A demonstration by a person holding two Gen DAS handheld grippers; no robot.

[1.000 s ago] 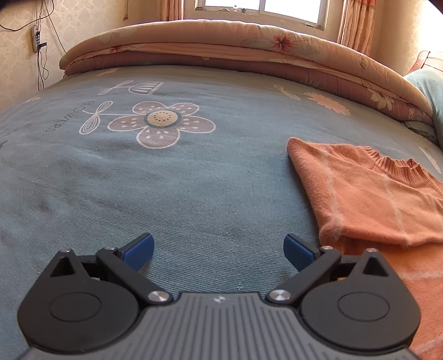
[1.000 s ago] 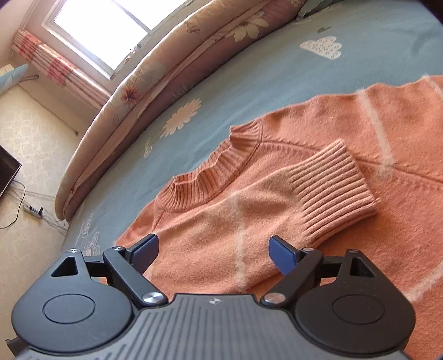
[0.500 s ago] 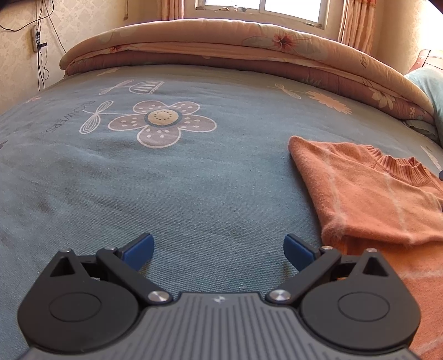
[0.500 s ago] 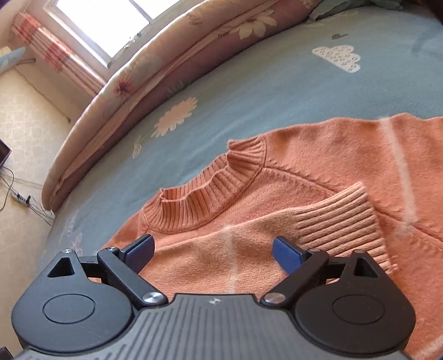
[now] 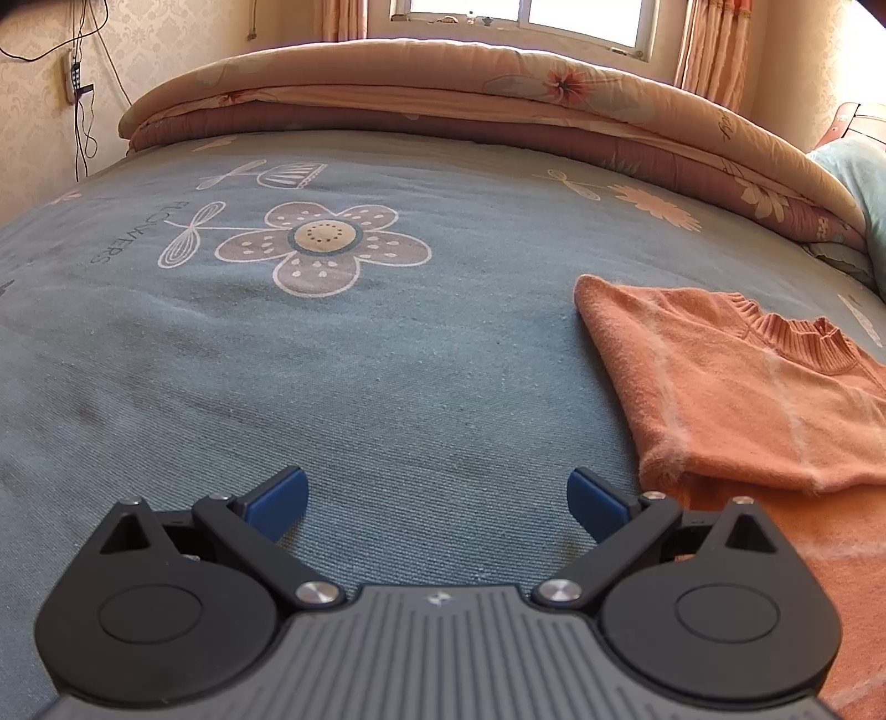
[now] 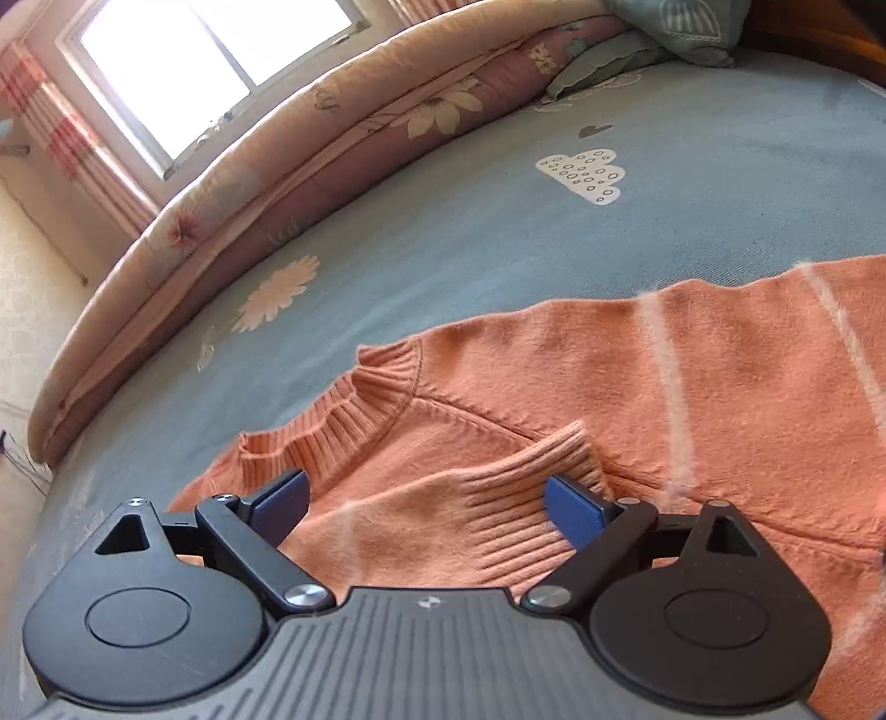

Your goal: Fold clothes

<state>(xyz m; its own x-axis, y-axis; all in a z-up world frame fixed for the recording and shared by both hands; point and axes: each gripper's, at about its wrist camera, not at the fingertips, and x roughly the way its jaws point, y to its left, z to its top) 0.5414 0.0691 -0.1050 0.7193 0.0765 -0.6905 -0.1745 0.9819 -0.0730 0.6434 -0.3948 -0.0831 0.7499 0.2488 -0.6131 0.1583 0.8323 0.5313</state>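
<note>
An orange knit sweater (image 6: 692, 387) with pale stripes lies flat on the blue bedsheet. One sleeve is folded across its chest, and the ribbed cuff (image 6: 526, 498) ends near the collar (image 6: 354, 415). My right gripper (image 6: 426, 504) hovers open over that folded sleeve, blue pads wide apart and gripping nothing. In the left wrist view the sweater (image 5: 736, 399) sits at the right, its folded edge facing me. My left gripper (image 5: 437, 498) stands open above bare sheet just left of the sweater, with nothing in it.
The blue sheet (image 5: 332, 387) has flower prints and stretches wide to the left. A rolled floral quilt (image 5: 470, 94) lines the far side under the window. A teal pillow (image 6: 664, 33) lies at the bed's far right corner.
The right gripper has drawn back along the folded sleeve and swung its view right, so the cuff now lies between its pads. The left gripper has stayed still.
</note>
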